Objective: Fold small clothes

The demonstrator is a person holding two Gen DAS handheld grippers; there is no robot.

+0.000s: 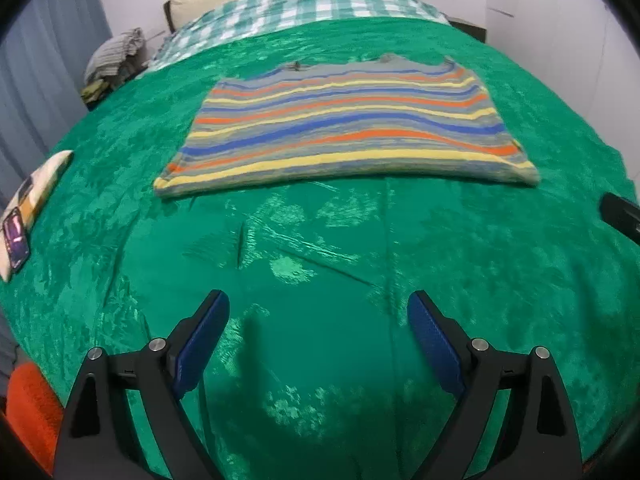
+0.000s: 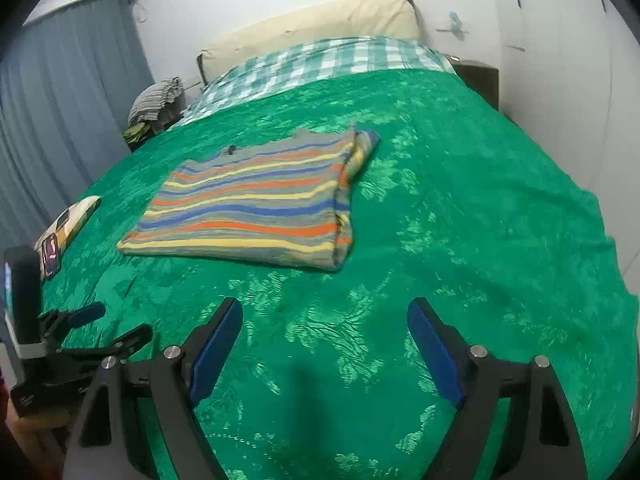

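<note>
A small striped shirt [image 1: 344, 120] in orange, blue, yellow and grey lies folded flat on the green bedspread [image 1: 320, 248]. In the right wrist view the striped shirt [image 2: 256, 204] shows its right side folded over. My left gripper [image 1: 318, 312] hovers open over bare bedspread, well short of the shirt's near edge. My right gripper [image 2: 324, 316] is open too, with nothing between its blue pads, nearer than the shirt and to its right. The left gripper [image 2: 104, 324] also shows at the lower left of the right wrist view.
A small cushion with a phone [image 1: 16, 236] on it lies at the bed's left edge. A checked blanket [image 1: 304, 8] and a cream pillow [image 2: 312, 28] lie at the head. A heap of clothes [image 2: 156, 104] sits beside the bed, by grey curtains [image 2: 60, 120].
</note>
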